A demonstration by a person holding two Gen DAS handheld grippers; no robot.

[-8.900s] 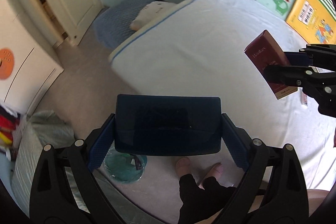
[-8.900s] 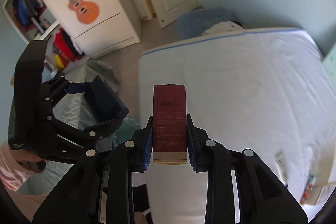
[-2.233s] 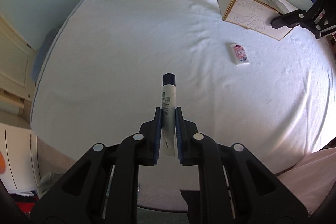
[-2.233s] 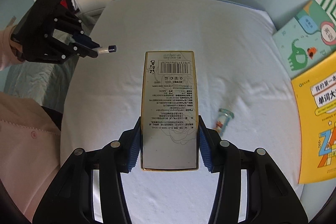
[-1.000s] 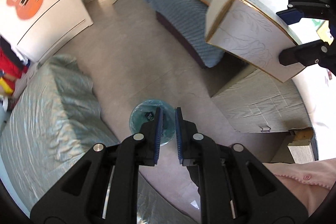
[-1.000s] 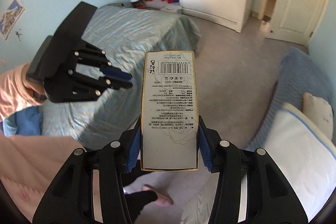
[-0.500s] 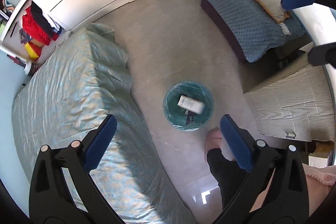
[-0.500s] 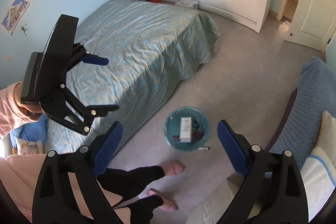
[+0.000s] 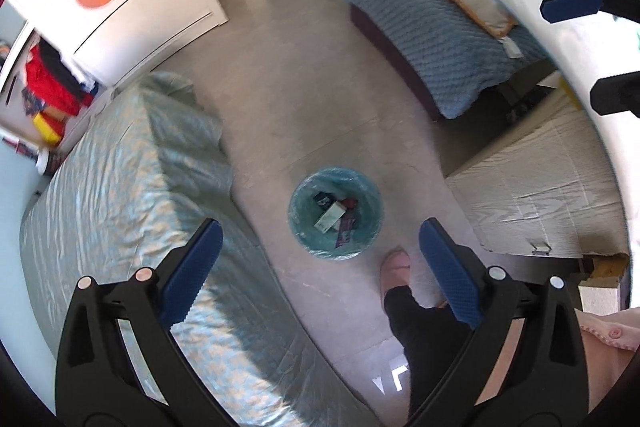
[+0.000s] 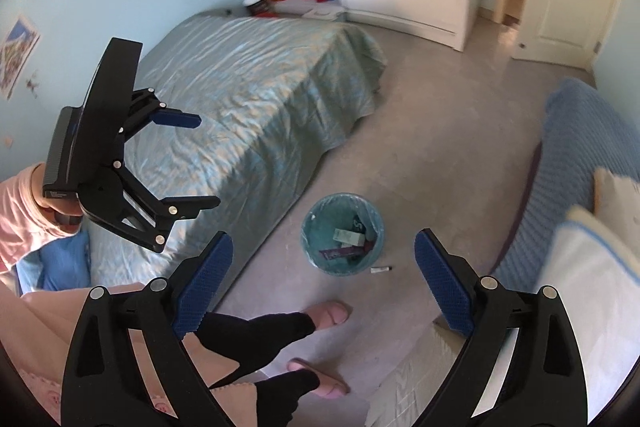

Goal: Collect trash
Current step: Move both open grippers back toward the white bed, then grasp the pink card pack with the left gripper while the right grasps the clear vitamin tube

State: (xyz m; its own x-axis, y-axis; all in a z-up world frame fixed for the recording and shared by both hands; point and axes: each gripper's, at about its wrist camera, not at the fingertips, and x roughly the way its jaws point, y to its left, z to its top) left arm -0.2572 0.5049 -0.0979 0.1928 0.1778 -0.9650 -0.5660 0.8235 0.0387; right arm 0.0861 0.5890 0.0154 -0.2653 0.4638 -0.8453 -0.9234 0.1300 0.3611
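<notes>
A round teal trash bin (image 9: 294, 205) (image 10: 306, 231) stands on the grey floor below both grippers. Inside it lie a white box (image 9: 330, 218) (image 10: 349, 237), a dark blue box (image 9: 322, 198) and other wrappers. A small white tube (image 10: 380, 269) lies on the floor just outside the bin's rim. My left gripper (image 9: 318, 231) (image 10: 206, 163) hangs high over the bin, jaws wide open and empty. My right gripper (image 10: 322, 243) (image 9: 572, 51) is open too, with nothing between its blue pads.
A bed with a shiny teal cover (image 9: 120, 187) borders the bin on the left. A blue daybed with a pillow (image 9: 432, 23), a white mattress (image 10: 592, 307) and a wrapped cardboard box (image 9: 540, 187) lie to the right. The person's slippered feet (image 10: 328, 313) stand by the bin.
Both grippers went from shut to wide open above the bin. The white box left the right gripper and now lies in the bin; the left gripper's tube is gone from its jaws.
</notes>
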